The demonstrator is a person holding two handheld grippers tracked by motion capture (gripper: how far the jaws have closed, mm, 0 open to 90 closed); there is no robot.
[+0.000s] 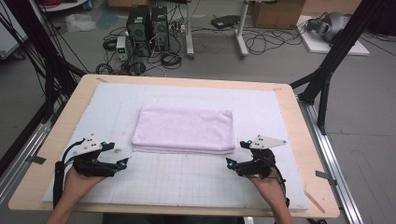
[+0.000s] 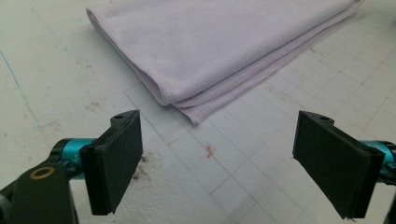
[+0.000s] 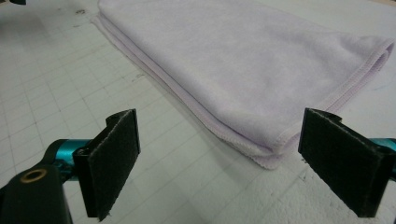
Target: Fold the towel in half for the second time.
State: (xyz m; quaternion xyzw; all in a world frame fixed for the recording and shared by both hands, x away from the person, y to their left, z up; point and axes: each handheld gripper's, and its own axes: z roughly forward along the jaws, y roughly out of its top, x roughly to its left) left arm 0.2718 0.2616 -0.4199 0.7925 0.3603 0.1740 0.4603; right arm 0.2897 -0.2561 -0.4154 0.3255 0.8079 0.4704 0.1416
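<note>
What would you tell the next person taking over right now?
Left claw: open, holding nothing, just off the towel's near-left corner.
Right claw: open, holding nothing, beside the towel's near-right corner.
Towel: lilac, folded into a neat stack, flat on the white mat in the middle of the table.
Done: towel looks folded.
Left: perhaps another fold; I can't tell.

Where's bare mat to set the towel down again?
The folded towel sits mid-mat. Free patches: the gridded white mat between the left gripper and right gripper, and the strip behind the towel toward the far edge. Tightest by the towel's near corners.
</note>
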